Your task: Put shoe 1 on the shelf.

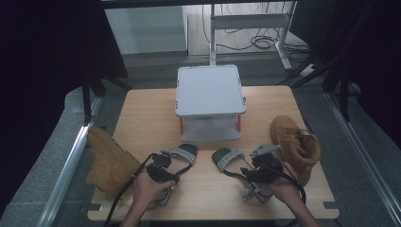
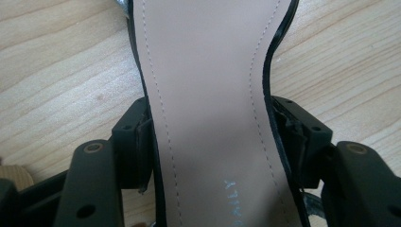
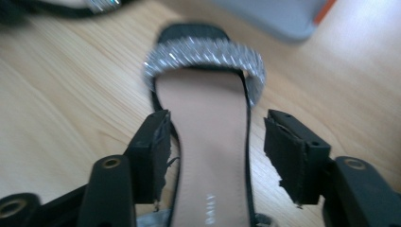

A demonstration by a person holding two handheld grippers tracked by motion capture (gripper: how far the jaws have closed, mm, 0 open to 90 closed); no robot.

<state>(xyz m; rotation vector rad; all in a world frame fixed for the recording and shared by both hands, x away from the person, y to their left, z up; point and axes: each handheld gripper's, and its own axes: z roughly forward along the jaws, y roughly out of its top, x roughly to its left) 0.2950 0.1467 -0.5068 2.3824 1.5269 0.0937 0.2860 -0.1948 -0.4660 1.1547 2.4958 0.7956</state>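
1. Now, two black sandals with glittering silver toe straps lie side by side on the wooden desk [image 1: 142, 113], near its front edge, toes pointing toward the far edge.
2. The left sandal [image 1: 182, 155] lies left of the middle of the front edge, and the left tool [image 1: 163, 166] straddles its heel end, held by the left hand [image 1: 149, 189].
3. In the left gripper view, the pink insole of that sandal [image 2: 208, 94] runs up between the two black jaws; both pads sit against the sandal's edges at its narrow waist, so the tool grips it.
4. The right sandal [image 1: 228, 157] lies right of the middle, well apart from the other sandal, and the right tool [image 1: 257, 171] sits over its rear part in the right hand [image 1: 283, 189].
5. In the right gripper view, this sandal [image 3: 208, 142] lies between the jaws, with the left pad close beside its edge and the right pad clearly apart from it, bare wood showing in the gap; this tool stands open.
6. A grey lidded box [image 1: 209, 90] with red clasps stands at the middle of the far edge, just beyond the toes of the sandals.
7. One tan boot [image 1: 295, 142] stands near the right edge, just beside the right tool.
8. Another tan boot [image 1: 108, 163] hangs over the left edge near the front corner.
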